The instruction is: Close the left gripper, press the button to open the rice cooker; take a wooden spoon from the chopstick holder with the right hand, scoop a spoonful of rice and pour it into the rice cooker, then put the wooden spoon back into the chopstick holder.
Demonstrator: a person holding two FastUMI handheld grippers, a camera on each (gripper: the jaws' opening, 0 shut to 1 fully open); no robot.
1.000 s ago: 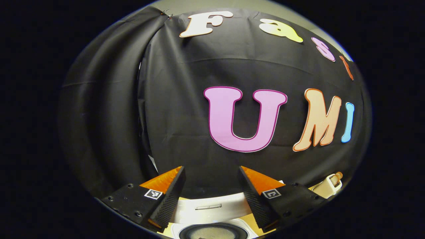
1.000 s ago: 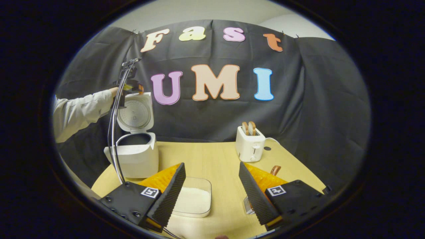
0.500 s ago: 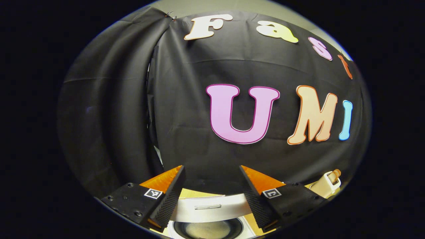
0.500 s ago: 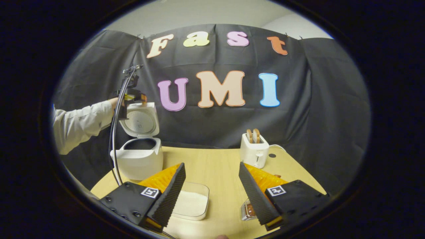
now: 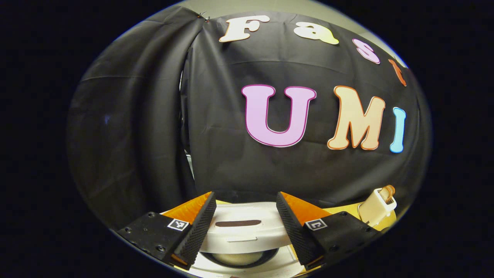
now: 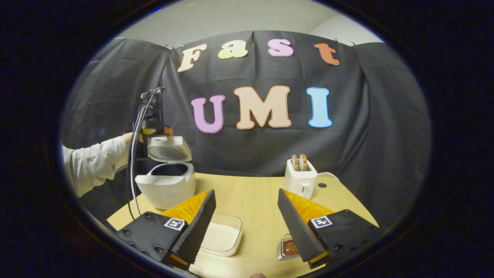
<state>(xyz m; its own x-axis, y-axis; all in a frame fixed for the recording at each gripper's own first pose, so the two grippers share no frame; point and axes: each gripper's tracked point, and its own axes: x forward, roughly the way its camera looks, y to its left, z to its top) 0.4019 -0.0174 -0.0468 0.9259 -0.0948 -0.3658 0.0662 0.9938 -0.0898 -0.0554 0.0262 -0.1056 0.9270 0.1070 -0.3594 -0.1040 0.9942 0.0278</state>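
**Left gripper.** The left gripper (image 5: pixel 245 220) is released: its two fingers stand well apart and clamp nothing. In the left gripper view they flank the white plastic lid (image 5: pixel 243 231) of the white rounded rice cooker (image 6: pixel 166 187), one on each side of the dark slot in the lid's top. Whether either finger touches the lid cannot be told. In the right gripper view the lid hangs tilted, roughly halfway between upright and shut, with this gripper at its raised edge and a pale sleeve (image 6: pixel 94 164) behind it.

**Right gripper.** The right gripper (image 6: pixel 247 220) is likewise released and empty, above the near edge of the pale wooden table (image 6: pixel 251 193).

**Task items.**
- Clear rectangular container of white rice (image 6: pixel 222 237): just beyond the right gripper's left finger.
- Small chopstick holder (image 6: pixel 287 247): beside its right finger, with something brown inside, probably the wooden spoon; too hidden to confirm.
- Dark inner pot (image 5: pixel 239 258): below the lid; its contents are unclear.

**Step in hand (judged).** Lid handling at the cooker.
1. Bear on the middle of the lid, near the slot, so that it swings squarely on its hinge.
2. Keep both fingers outside the gap between lid and pot rim.
3. Push along the hinge arc, not sideways; the light cooker could slide.

A white two-slot toaster (image 6: pixel 300 179) stands well apart at the back.
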